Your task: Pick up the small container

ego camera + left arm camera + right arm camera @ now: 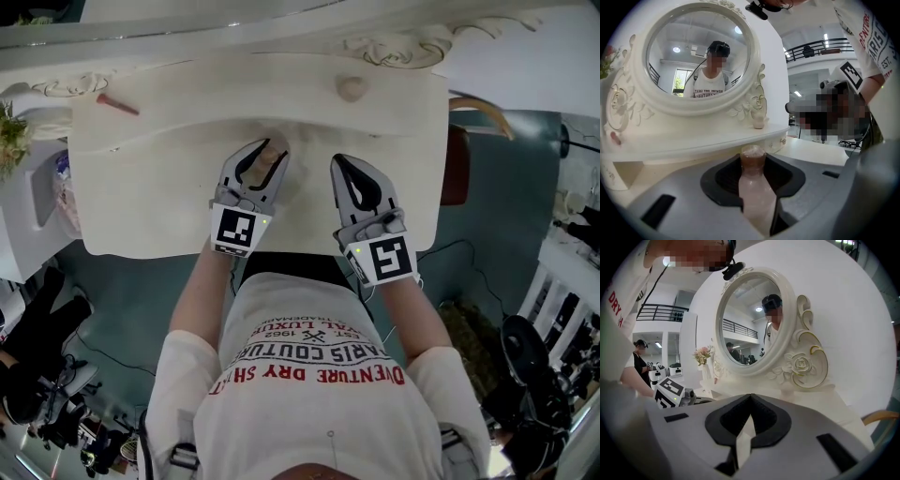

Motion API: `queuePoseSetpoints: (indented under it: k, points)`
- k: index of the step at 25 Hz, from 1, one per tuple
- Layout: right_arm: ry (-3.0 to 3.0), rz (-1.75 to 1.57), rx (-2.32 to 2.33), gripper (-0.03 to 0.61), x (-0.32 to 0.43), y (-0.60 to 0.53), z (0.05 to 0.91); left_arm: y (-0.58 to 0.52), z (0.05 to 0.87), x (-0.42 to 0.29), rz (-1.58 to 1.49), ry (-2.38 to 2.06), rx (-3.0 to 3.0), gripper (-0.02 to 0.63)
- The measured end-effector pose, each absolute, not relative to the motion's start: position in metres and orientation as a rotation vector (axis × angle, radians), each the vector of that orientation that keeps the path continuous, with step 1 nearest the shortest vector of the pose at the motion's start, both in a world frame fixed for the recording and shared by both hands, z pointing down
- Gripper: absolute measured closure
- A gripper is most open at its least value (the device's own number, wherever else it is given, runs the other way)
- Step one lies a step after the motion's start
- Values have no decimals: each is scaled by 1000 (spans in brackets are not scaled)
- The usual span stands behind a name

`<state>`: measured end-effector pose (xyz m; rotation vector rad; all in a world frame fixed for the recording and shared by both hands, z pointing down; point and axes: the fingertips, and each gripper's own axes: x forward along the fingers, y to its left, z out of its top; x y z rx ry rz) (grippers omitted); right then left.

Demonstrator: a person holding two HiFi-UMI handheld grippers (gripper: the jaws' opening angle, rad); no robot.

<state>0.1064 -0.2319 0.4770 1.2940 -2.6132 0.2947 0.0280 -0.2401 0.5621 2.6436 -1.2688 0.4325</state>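
Note:
The small container [757, 194], a pale pink bottle with a brownish cap [753, 158], sits upright between the jaws of my left gripper [753, 164], and the pads press on both its sides. In the head view the left gripper [255, 167] is over the middle of the cream dressing table [159, 178], with the container [266, 166] showing between its fingers. My right gripper [349, 176] hovers just to its right, shut, with nothing in it. Its jaws [750, 401] meet at the tips in the right gripper view.
An oval mirror [698, 56] in an ornate white frame rises behind the table. On the raised shelf stand a small cream pot [352, 88] and a reddish stick-like item [117, 104]. A flower vase [704, 357] is at the left, and a brown chair [457, 164] at the right.

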Motion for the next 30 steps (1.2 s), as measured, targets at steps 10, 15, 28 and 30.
queuePoseSetpoints:
  k: [10, 15, 28, 30]
  points:
    - [-2619, 272, 1325, 580, 112, -230, 455, -236, 539, 24, 454, -1287, 2594, 469]
    - [-2622, 258, 1347, 580, 116, -223, 439, -226, 500, 14, 452, -1298, 2611, 469]
    - [-2699, 190, 1357, 580, 116, -214, 384, -208, 400, 0, 452, -1401, 2644, 469]
    - [-2710, 163, 1354, 580, 116, -212, 376, -208, 387, -6, 417, -1433, 2630, 469]
